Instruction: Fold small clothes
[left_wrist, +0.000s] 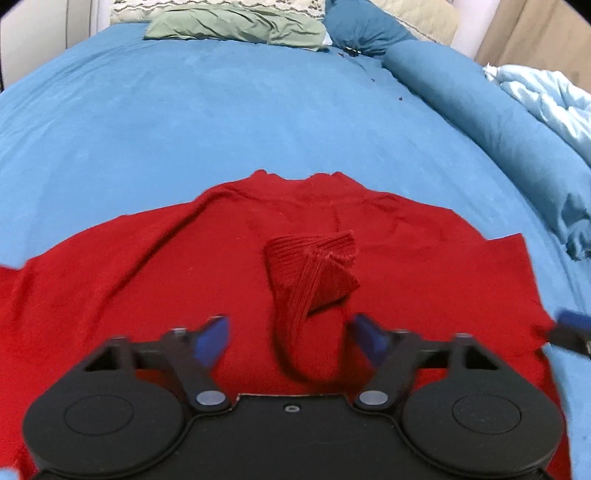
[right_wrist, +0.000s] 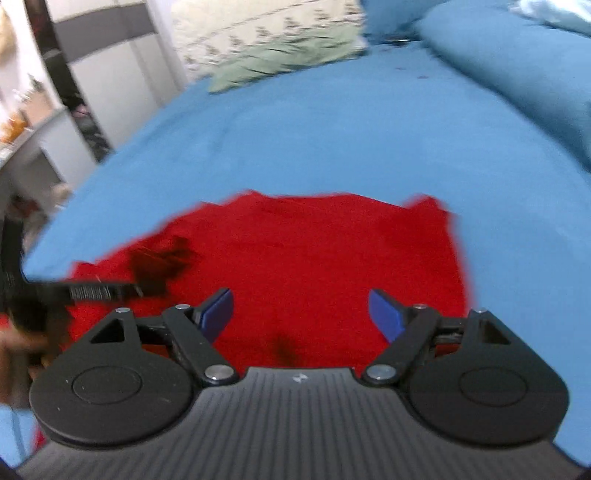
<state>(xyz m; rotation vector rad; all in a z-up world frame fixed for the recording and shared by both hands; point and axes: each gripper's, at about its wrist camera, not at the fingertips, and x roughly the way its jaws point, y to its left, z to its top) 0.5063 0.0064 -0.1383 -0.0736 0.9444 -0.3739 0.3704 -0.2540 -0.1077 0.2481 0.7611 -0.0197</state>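
Note:
A red sweater (left_wrist: 147, 280) lies spread flat on the blue bed sheet (left_wrist: 221, 110), neck towards the pillows. One sleeve is folded in over the body, and its ribbed cuff (left_wrist: 314, 266) rests near the middle. That sleeve runs down between the fingers of my left gripper (left_wrist: 291, 339), which stands open with its blue pads clear of the cloth. My right gripper (right_wrist: 301, 314) hangs open over the sweater (right_wrist: 314, 258) with nothing between its fingers; its tip also shows at the edge of the left wrist view (left_wrist: 569, 332). The right wrist view is blurred; the cuff (right_wrist: 162, 262) and the left gripper (right_wrist: 92, 293) appear at its left.
A green pillow (left_wrist: 236, 27) and a patterned one lie at the head of the bed. A blue bolster (left_wrist: 461, 110) and a light-blue quilt (left_wrist: 546, 96) run along the right side. White cupboards (right_wrist: 110, 74) stand beyond the bed's left edge.

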